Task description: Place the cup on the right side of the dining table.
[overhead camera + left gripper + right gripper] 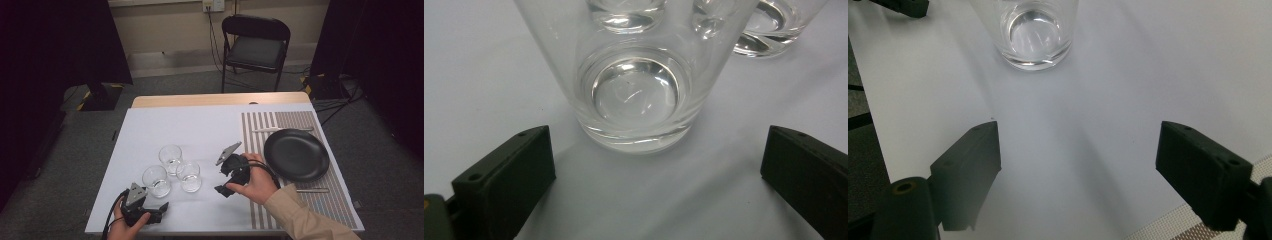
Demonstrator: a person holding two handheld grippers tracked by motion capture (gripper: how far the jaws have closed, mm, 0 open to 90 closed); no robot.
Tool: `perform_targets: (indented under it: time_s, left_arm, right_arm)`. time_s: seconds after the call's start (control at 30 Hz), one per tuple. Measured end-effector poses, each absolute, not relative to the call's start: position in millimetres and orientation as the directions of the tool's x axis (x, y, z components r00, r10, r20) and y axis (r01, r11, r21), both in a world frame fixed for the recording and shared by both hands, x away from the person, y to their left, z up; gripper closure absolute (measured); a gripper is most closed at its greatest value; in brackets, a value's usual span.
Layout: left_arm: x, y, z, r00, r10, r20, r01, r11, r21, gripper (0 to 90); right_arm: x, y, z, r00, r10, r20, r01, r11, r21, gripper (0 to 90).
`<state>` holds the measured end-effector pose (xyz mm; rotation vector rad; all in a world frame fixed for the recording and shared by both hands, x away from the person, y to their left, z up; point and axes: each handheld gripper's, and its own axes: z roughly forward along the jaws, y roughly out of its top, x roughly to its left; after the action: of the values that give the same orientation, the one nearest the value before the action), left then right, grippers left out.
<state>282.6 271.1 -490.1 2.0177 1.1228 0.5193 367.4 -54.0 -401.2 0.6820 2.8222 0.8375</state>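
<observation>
The glasses stand upright in a tight cluster of three, mouths up, long axes vertical, and all look empty. The nearest glass (156,180) (636,75) sits straight ahead of my left hand-held gripper (146,213) (654,175), just beyond its jaws, which are spread wide with nothing between them. The second glass (189,176) (1033,30) stands ahead of my right hand-held gripper (226,181) (1078,170), a little way off, and that one's jaws are also wide apart and hold nothing. The third glass (171,158) is behind the other two, farthest from both my hands.

Everything rests on a white surface (200,130). To the right of my right hand-held gripper lies a striped placemat (300,197) carrying an empty black plate (296,154), with cutlery (312,190) beside the plate that is too small to identify. Beyond the surface stand a black folding chair (255,47) and dark curtains (60,40), on grey carpet.
</observation>
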Motion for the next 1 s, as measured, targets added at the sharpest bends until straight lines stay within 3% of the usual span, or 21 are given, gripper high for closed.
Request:
perform_targets:
  time_s: [1.0]
  left_arm:
    - [283,271,-490,0.532,0.847,-0.011,0.54,-0.329,0.775,0.0]
  right_arm:
    - [377,-39,-388,-0.897,0.442,0.014,0.375,0.743,0.554,17.6]
